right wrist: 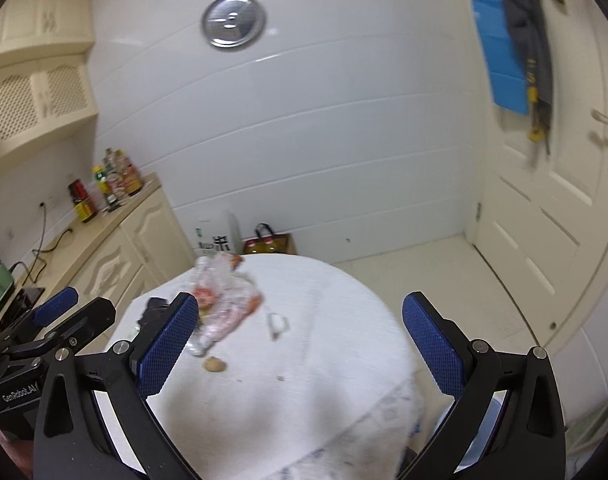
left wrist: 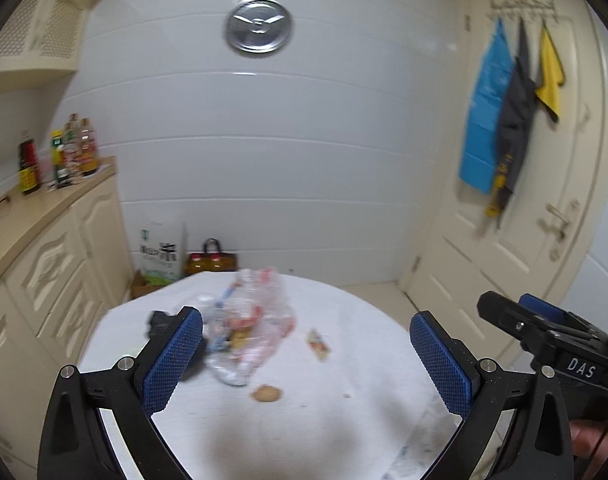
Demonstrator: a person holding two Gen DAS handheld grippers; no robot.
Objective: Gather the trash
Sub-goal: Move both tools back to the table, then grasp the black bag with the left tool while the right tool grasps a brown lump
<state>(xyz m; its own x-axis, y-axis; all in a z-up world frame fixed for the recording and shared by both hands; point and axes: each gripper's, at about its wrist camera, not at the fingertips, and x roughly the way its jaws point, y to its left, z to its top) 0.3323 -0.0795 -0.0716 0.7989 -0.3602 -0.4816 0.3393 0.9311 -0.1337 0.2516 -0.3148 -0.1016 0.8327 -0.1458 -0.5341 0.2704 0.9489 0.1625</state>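
A clear plastic bag of trash lies on a table with a white cloth; it also shows in the right wrist view. A small printed wrapper lies right of the bag, seen as a crumpled white scrap in the right wrist view. A brown round scrap lies in front of the bag, also in the right wrist view. A dark object sits left of the bag. My left gripper and right gripper are open and empty above the near table.
A cream counter with several sauce bottles runs along the left. A white sack and a carrier of oil bottles stand on the floor behind the table. A cream door with hung cloths is at the right.
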